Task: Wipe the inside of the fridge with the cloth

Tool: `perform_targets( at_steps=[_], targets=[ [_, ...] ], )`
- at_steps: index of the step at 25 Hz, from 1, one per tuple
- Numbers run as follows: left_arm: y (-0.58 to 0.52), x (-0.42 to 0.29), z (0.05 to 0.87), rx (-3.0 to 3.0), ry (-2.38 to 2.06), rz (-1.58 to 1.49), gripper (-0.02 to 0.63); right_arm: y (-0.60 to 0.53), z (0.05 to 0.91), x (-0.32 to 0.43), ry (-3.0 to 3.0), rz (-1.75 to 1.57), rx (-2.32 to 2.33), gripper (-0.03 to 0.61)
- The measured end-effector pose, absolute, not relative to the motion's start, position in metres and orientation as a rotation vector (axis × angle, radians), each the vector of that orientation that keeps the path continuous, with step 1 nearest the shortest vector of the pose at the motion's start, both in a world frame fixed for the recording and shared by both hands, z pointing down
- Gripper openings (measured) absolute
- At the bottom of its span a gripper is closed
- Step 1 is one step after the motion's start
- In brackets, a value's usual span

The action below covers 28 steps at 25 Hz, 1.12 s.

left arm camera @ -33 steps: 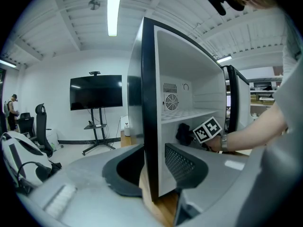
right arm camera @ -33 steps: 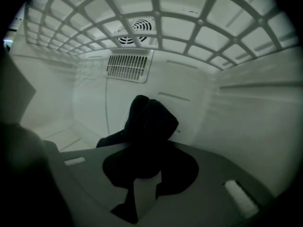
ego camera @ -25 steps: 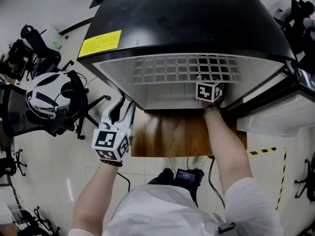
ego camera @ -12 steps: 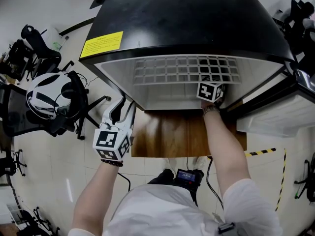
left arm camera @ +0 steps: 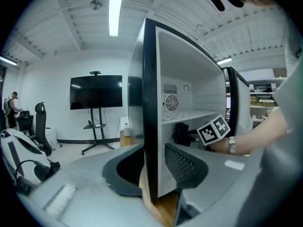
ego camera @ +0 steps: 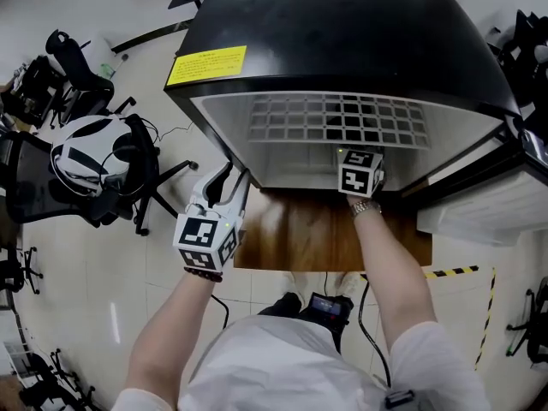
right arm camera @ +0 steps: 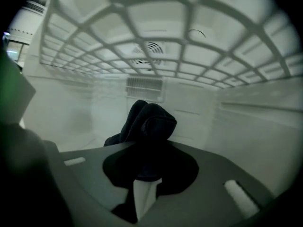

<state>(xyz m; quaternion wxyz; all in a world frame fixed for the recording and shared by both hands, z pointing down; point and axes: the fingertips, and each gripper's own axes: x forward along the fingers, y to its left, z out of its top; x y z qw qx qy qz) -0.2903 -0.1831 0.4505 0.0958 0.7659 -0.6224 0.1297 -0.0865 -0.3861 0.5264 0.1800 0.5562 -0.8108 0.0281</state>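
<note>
Two fingers of the right gripper (right arm camera: 149, 167) are squeezed tight on the cloth (right arm camera: 147, 122), so we already have it and do not need to reach for it. It is dark and scrunched into a lump. It sticks out past the fingertips and a little upward, the same way the gripper points. That is about the only long way it has, from the fingers toward the back wall (right arm camera: 189, 103) of the fridge (ego camera: 342, 41). We see the cloth inside the fridge, in the space under the wire shelf (right arm camera: 156, 27) and above the fridge floor (right arm camera: 66, 138). The lump seems to be up in the air, but we cannot tell if its low part brushes the floor. The back wall lies straight ahead of it, so we think the next wipe means pushing it forward or down until it presses on a white part. The left gripper (left arm camera: 154, 162) is well apart from the cloth, out at the front of the fridge. Its fingers sit one on each side of the side wall (left arm camera: 150, 103) and seem to pinch that edge, maybe to keep the fridge from sliding. So the right hand is the near one and does the wiping.
</note>
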Motion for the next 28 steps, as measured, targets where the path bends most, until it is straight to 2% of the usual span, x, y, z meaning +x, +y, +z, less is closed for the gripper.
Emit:
perform_targets(
  at_steps=[15,21,28],
  targets=[
    [-0.183,-0.289,0.449,2.286,-1.831,0.368,0.129,-0.317,0.541,-0.244,-2.511,0.102,1.138,0.064],
    [-0.183,-0.290,0.451,2.299,-1.829,0.390,0.129,-0.315,0.568,-0.262,-2.458,0.082,1.042,0.064],
    [-0.182,-0.291,0.451,2.301,-1.830,0.395,0.129,-0.323,0.577,-0.246,-2.392,0.065,1.064,0.064]
  ],
)
